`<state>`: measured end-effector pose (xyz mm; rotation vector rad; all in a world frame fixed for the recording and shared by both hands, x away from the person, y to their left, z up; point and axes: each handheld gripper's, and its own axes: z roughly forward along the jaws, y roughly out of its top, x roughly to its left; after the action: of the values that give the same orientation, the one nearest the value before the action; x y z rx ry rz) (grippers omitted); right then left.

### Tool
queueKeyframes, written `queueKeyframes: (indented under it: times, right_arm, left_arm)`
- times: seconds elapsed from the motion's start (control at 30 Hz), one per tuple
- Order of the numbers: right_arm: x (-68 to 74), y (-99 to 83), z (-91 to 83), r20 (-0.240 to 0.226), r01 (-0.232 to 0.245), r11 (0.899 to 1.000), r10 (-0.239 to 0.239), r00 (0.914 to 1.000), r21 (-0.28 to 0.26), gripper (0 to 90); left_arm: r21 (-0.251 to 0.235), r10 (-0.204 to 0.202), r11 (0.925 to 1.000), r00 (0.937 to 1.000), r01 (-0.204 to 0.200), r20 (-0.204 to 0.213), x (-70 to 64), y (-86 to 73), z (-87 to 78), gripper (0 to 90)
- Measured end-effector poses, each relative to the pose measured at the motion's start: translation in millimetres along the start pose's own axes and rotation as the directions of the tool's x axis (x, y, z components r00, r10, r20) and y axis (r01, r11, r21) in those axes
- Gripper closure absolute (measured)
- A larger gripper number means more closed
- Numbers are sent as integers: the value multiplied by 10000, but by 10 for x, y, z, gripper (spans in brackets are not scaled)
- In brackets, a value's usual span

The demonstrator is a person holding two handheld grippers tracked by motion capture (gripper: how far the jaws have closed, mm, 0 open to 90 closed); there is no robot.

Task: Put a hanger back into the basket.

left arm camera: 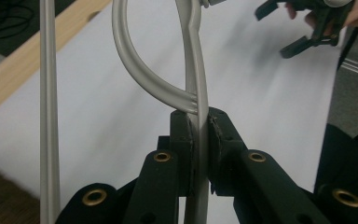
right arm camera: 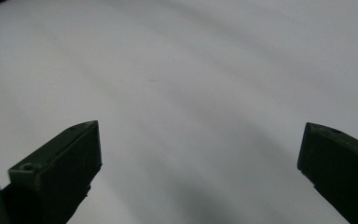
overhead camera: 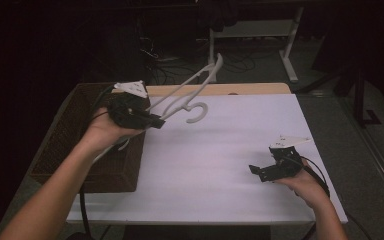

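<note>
Between the left gripper's (left arm camera: 199,128) fingers a white hanger (overhead camera: 190,92) sat clamped, while the right gripper's (overhead camera: 260,171) fingers gaped wide above the desk (overhead camera: 220,160).

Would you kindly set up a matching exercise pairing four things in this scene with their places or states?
Things:
1. hanger
2. basket
3. left hand-held gripper
4. right hand-held gripper

States:
A. open, above the white table
B. at the table's left edge
C. white, lifted in the air
D. shut on the hanger

Pairs: 1-C, 2-B, 3-D, 4-A
</note>
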<state>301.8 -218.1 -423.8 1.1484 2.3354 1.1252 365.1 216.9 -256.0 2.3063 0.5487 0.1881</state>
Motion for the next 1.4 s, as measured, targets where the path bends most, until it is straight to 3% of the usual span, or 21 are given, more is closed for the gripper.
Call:
queueKeyframes:
  times: [0.23,0.4,0.73,0.9,1.07,1.17,1.33,1.4]
  right_arm:
    - [-7,-20,38,-25,49,9999,-49,10000,157,0]
    - [-24,-30,44,49,15,9998,-15,10000,181,0]
    - [-35,-36,77,125,-14,9994,10,9999,348,0]
    - [-45,-44,89,174,-45,9991,38,9998,411,0]
    - [-56,-52,102,214,-59,9988,49,9998,477,0]
    - [-56,-48,105,228,-52,9988,41,9997,486,0]
    - [-56,-43,104,220,-54,9989,44,9997,463,0]
    - [-59,-44,97,217,-76,9990,66,9997,451,0]
  left_arm:
    - [-77,-378,9993,9970,373,-677,300,-348,-424,825]
    - [-188,-745,9972,9920,729,-1021,457,-631,-625,825]
    - [167,-1571,9869,9796,1604,-1250,714,-1230,-721,825]
    - [381,-1888,9800,9732,1952,-1315,766,-1421,-752,825]
    - [408,-2161,9740,9680,2228,-1277,783,-1579,-779,825]
    - [500,-2094,9750,9702,2167,-1216,761,-1588,-763,825]
    - [639,-2420,9653,9595,2530,-1441,755,-1588,-731,825]
    - [606,-2595,9604,9521,2721,-1618,746,-1569,-745,825]
